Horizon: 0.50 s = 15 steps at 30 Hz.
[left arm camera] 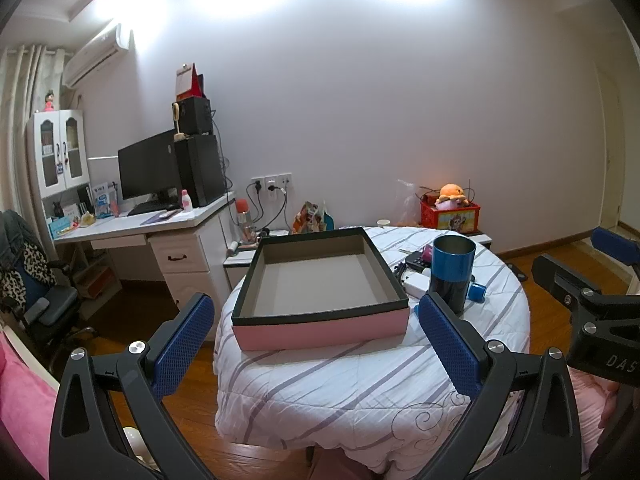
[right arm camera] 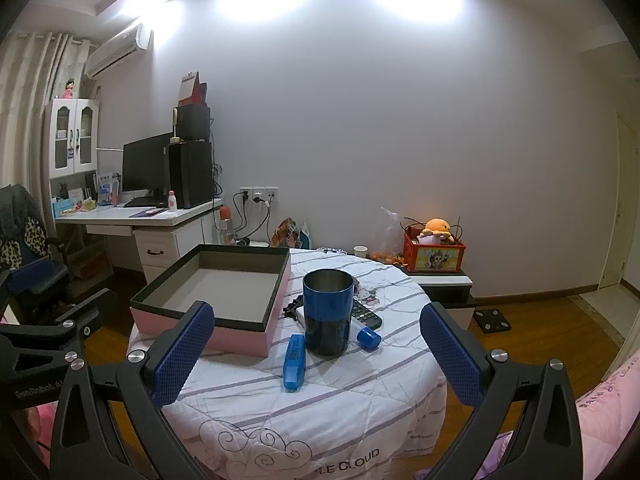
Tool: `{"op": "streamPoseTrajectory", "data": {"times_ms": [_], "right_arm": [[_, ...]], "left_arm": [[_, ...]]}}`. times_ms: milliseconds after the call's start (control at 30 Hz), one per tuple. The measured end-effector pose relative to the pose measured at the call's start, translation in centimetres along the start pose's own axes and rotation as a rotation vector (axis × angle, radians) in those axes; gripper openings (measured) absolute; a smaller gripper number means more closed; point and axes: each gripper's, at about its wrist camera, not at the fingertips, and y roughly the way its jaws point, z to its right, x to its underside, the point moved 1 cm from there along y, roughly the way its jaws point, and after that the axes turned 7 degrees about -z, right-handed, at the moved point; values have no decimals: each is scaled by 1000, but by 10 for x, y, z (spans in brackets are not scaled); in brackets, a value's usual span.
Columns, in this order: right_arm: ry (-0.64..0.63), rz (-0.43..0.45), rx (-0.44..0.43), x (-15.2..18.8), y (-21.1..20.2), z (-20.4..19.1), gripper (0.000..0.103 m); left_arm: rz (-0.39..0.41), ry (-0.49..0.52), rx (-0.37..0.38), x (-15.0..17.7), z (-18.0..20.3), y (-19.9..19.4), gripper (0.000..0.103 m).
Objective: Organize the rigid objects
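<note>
Both my grippers, left gripper and right gripper, hang wide open and empty near the table, pink cardboard box still empty on the left, blue metal cup, blue plastic stapler and black remote unsorted right of it, nothing done yet.

Home bedroom: desk with monitor at 9 o'clock, air conditioner at 10 o'clock, plush toy at 2 o'clock, wood floor.
</note>
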Motion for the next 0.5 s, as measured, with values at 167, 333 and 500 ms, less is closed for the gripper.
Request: {"op": "streamPoseTrajectory", "data": {"times_ms": [167, 333, 500], "right_arm": [[-1, -3, 1, 0, 1, 0, 103], [-2, -4, 0, 0, 1, 0, 103], [-1, -7, 0, 1, 1, 0, 103]], "left_arm": [[1, 0, 0, 0, 1, 0, 103], [0, 2, 0, 0, 1, 0, 103], [0, 2, 0, 0, 1, 0, 103]]}}
